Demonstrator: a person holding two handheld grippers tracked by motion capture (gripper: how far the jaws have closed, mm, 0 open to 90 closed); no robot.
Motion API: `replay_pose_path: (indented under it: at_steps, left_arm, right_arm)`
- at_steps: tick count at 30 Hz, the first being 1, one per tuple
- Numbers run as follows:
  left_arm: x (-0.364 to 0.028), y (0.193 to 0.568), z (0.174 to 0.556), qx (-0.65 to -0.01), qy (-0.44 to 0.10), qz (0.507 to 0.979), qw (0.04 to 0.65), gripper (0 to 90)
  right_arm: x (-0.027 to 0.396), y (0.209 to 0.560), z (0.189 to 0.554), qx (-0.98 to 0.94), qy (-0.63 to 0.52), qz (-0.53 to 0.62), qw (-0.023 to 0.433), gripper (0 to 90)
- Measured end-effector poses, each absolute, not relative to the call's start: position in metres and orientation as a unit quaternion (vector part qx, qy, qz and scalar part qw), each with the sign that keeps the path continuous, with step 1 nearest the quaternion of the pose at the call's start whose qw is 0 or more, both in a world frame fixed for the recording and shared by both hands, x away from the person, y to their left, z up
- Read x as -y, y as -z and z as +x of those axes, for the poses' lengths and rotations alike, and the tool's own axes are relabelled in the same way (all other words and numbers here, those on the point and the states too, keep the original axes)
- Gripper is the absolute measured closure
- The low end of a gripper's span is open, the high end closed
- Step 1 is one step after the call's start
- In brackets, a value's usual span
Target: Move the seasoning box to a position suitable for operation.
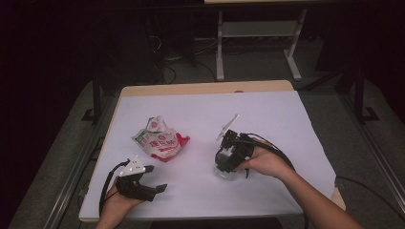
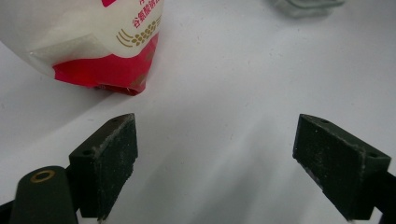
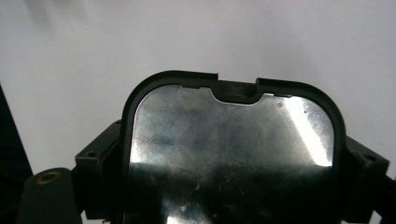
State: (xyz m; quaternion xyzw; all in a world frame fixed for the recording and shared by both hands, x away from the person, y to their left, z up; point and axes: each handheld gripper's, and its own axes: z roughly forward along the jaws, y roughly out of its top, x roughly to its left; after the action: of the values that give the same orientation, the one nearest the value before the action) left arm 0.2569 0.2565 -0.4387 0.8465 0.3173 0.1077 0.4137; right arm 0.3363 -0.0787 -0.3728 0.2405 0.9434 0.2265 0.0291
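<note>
Two grippers work over a white table [image 1: 200, 109]. Near the left gripper [image 1: 153, 179], whose jaws stand spread with nothing between them, lies a crumpled red-and-white snack bag [image 1: 160, 140]. The right gripper [image 1: 228, 164] pinches a black-rimmed, shiny-faced tray [image 3: 233, 154], seen close in the right gripper view; from above, hand and gripper hide most of it.

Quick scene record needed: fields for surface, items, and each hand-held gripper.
surface: white table cover
bag: crumpled red and white bag, lying left of centre
left hand-held gripper: jaws wide apart, nothing between them, pointed toward the bag
right hand-held gripper: jaws on either side of a black-rimmed shiny lid, apparently clamped on it
clear container: under right hand-held gripper, details unclear
</note>
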Motion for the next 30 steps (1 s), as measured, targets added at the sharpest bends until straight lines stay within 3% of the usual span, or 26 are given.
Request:
replay_pose_path:
  at_steps: [11,15,30]
  left_arm:
    - [-0.257,0.440,0.258,-0.315,-0.108,0.849,0.411,13.6]
    - [-0.256,0.440,0.257,-0.314,-0.107,0.849,0.412,13.6]
    - [-0.256,0.440,0.257,-0.316,-0.105,0.849,0.411,13.6]
  right_arm:
    - [0.064,0.381,0.327,-0.954,-0.205,0.215,0.043,14.8]
    - [0.064,0.383,0.327,-0.955,-0.198,0.220,0.028,6.7]
    - [0.107,0.362,0.307,-0.933,-0.284,0.218,0.037,2.4]
